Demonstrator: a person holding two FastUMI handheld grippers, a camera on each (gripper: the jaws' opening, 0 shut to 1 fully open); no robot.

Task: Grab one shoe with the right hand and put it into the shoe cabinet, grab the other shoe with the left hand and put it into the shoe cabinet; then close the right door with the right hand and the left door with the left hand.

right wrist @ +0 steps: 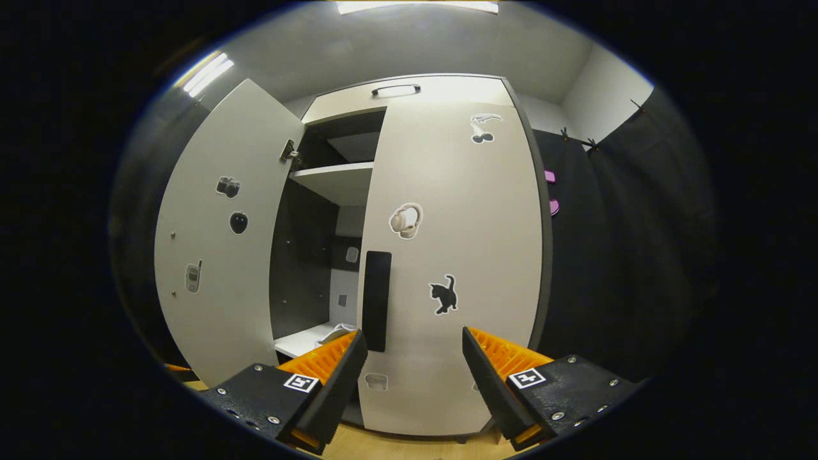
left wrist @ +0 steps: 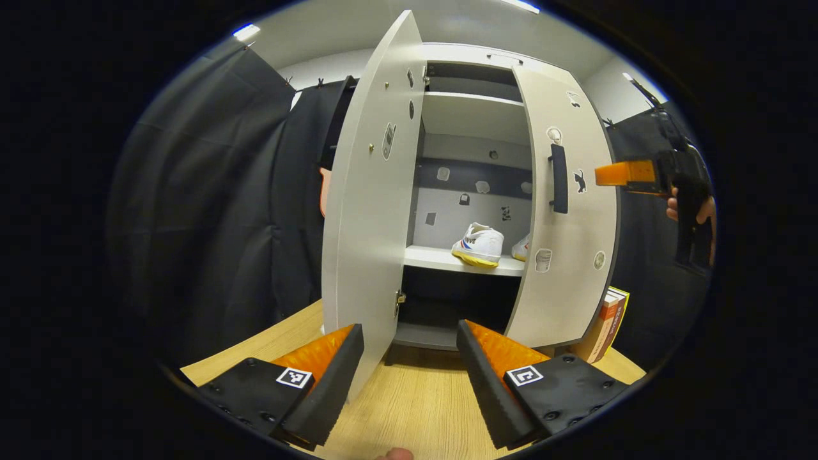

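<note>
Shoes sit side by side on the middle shelf (left wrist: 447, 259) of the cabinet (left wrist: 476, 57): one white shoe (left wrist: 479, 244) in plain sight, the other shoe (left wrist: 522, 248) at its 3 o'clock side, half hidden by the right door (left wrist: 565, 217). In the left gripper view both doors stand ajar. The left door (left wrist: 370, 191) swings out toward the camera, its lower edge just above the wooden table (left wrist: 415, 402). The right door is partly closed, with a dark handle (left wrist: 558, 177) near its inner edge and small stickers on its face. Books (left wrist: 606, 326) lean beside the cabinet at 4 o'clock.

The left gripper (left wrist: 409, 345) hovers low in front of the cabinet, its jaws spread with nothing between them; the left door's edge passes just beside the 9 o'clock finger. The right gripper (left wrist: 629, 174) shows at 3 o'clock in that view, held by a hand (left wrist: 703, 209), near the right door's outer face, apart from it.

In the right gripper view, the right gripper (right wrist: 409, 351) faces the right door (right wrist: 454, 255) close up, jaws spread and empty. The handle (right wrist: 376, 300) lies just above the 9 o'clock finger. The left door (right wrist: 217, 255) stands open at 9 o'clock, and a sliver of a shoe (right wrist: 335, 331) shows on the shelf (right wrist: 297, 342) through the gap.
</note>
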